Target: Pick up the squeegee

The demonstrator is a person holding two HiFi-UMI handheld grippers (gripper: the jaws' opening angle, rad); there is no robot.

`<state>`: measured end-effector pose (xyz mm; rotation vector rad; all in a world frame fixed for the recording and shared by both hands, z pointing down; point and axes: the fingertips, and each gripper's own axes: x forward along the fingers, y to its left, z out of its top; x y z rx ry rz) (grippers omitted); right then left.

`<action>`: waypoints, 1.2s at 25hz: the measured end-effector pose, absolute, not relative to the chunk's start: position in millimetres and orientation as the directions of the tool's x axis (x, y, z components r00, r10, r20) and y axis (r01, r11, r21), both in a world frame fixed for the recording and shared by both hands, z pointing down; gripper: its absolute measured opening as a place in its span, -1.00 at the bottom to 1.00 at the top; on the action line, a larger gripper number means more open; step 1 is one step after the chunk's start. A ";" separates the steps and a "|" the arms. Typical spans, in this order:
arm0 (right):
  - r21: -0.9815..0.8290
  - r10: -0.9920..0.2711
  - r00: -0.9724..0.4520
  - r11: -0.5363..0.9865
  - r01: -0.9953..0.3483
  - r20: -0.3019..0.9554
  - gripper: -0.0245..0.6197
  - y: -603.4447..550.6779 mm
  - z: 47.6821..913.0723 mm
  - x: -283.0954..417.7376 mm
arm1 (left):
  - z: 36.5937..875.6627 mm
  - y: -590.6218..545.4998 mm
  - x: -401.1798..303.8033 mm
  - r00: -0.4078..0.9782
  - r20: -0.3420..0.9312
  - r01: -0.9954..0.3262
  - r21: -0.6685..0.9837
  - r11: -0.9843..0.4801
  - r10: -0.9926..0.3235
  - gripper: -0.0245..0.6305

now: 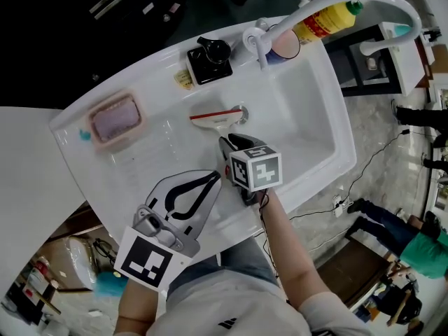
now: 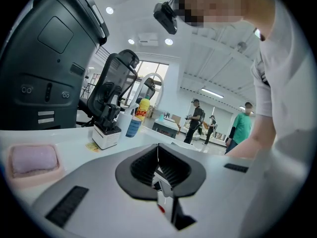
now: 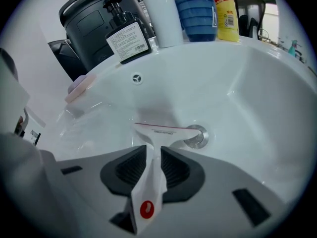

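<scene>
A white squeegee (image 1: 217,116) with a red-edged blade lies in the white sink (image 1: 308,117), its blade next to the drain (image 1: 243,112). In the right gripper view the squeegee (image 3: 159,133) runs handle-first toward the camera, ending in a red dot. My right gripper (image 3: 148,155) points steeply down into the basin (image 3: 247,98). It is open, with the handle between its black pads, which stand close on either side. The right gripper (image 1: 229,143) sits just below the blade in the head view. My left gripper (image 1: 214,179) is shut and empty, held over the sink's front rim; its pads meet (image 2: 158,150).
A black pump dispenser (image 1: 210,60) stands on the back rim beside a curved white faucet (image 1: 350,2), a yellow bottle (image 1: 325,19) and blue stacked cups (image 3: 200,16). A pink sponge in a dish (image 1: 114,121) sits on the drainboard at left. People stand off to the right (image 1: 413,250).
</scene>
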<state>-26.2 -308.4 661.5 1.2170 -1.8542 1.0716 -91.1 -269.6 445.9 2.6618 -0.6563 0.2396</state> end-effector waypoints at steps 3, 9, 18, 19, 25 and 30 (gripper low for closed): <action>-0.273 -0.367 -0.344 0.231 -0.934 0.864 -0.61 -307.6 667.0 -26.9 | 445.6 -270.5 -91.7 0.876 0.250 -0.478 0.327 -0.815 -0.413 -0.88; -0.264 -0.358 -0.331 0.224 -0.938 0.873 -0.60 -309.5 673.2 -26.6 | 446.1 -271.5 -94.1 0.877 0.248 -0.476 0.333 -0.814 -0.412 -0.88; -0.242 -0.338 -0.311 0.232 -0.942 0.888 -0.56 -308.9 680.4 -24.3 | 448.9 -273.6 -95.4 0.877 0.248 -0.476 0.338 -0.812 -0.410 -0.88; -0.242 -0.332 -0.312 0.235 -0.941 0.890 -0.55 -308.3 682.1 -25.3 | 449.1 -273.7 -95.4 0.877 0.249 -0.475 0.339 -0.812 -0.410 -0.88; -0.243 -0.305 -0.308 0.233 -0.942 0.901 -0.53 -305.6 693.8 -28.8 | 450.8 -275.6 -98.5 0.875 0.256 -0.479 0.346 -0.807 -0.410 -0.88; -0.238 -0.297 -0.298 0.222 -0.946 0.907 -0.51 -305.0 701.3 -30.0 | 454.0 -277.1 -102.4 0.871 0.264 -0.487 0.349 -0.801 -0.414 -0.88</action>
